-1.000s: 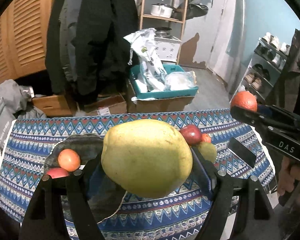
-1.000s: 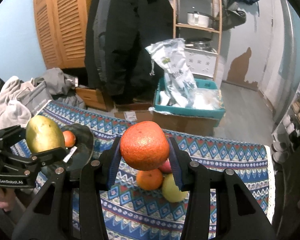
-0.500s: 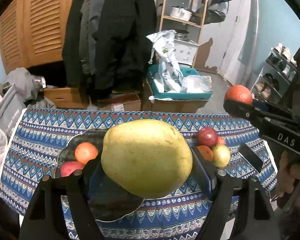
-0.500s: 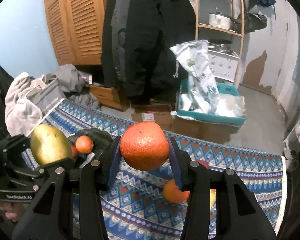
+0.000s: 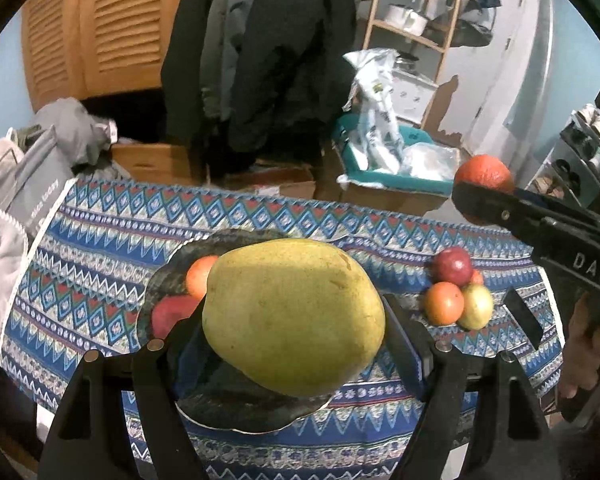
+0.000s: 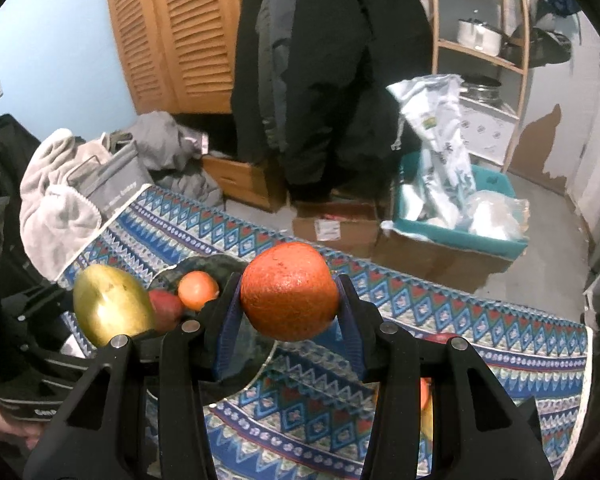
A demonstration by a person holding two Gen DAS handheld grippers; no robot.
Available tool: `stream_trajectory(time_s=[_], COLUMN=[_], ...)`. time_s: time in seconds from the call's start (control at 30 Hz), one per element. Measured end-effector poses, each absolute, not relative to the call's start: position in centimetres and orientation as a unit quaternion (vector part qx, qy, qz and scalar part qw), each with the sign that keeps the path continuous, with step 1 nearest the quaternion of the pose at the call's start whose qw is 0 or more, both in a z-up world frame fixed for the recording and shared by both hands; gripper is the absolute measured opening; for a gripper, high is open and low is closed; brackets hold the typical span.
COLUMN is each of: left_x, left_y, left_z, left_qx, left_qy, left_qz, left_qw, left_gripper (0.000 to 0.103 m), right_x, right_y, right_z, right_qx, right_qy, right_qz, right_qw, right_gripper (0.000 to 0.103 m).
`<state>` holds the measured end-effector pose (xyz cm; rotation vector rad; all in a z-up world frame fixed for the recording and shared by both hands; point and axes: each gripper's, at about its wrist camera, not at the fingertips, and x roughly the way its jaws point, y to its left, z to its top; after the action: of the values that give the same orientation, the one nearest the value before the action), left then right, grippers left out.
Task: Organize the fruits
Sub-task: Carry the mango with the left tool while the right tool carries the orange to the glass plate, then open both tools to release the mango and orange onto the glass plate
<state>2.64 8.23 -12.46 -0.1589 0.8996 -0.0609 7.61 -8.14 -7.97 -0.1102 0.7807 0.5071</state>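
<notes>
The dark plate [image 5: 168,280] holds a tangerine [image 5: 198,276] and red apple [image 5: 172,314].

The left wrist view looks forward along its own hand-held gripper [image 5: 294,344] from just above the near edge of the table [image 5: 100,240], facing the far wall, close enough that the held fruit fills the lower middle. The right wrist view looks the same way from further right, along the right hand-held gripper [image 6: 290,320]. Both share the dark plate [image 5: 168,276] [image 6: 212,264], the patterned cloth, the hanging coats, and each other's gripper at the frame edge.
</notes>
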Motion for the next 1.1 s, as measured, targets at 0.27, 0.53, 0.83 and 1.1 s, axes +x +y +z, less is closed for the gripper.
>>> stream_trajectory(time_s=[0.27,0.53,0.83,1.1], left_x=[3.1,3.0,2.8,2.8], left_y=[10.4,11.4,12.5,13.3], left_z=[-16.0,-19.2,-21.2,-22.5], left_qx=[-0.087,-0.078,-0.084,-0.109], left_qy=[0.473,0.503,0.525,0.549], left_qz=[-0.012,0.004,0.022,0.029], left_qw=[0.877,0.86,0.847,0.828], left_gripper=[0.08,0.08,0.08,0.08], right_x=[9.0,9.7,9.8,9.9], right_y=[-4.9,-1.8,0.4,1.4], right_z=[-11.1,-14.8,-18.1,-20.4], right_qx=[-0.06,-0.077,-0.098,-0.112], right_qy=[0.413,0.448,0.481,0.509], right_qz=[0.262,0.278,0.284,0.284], right_qw=[0.87,0.846,0.824,0.805], right_gripper=[0.044,0.044,0.044,0.044])
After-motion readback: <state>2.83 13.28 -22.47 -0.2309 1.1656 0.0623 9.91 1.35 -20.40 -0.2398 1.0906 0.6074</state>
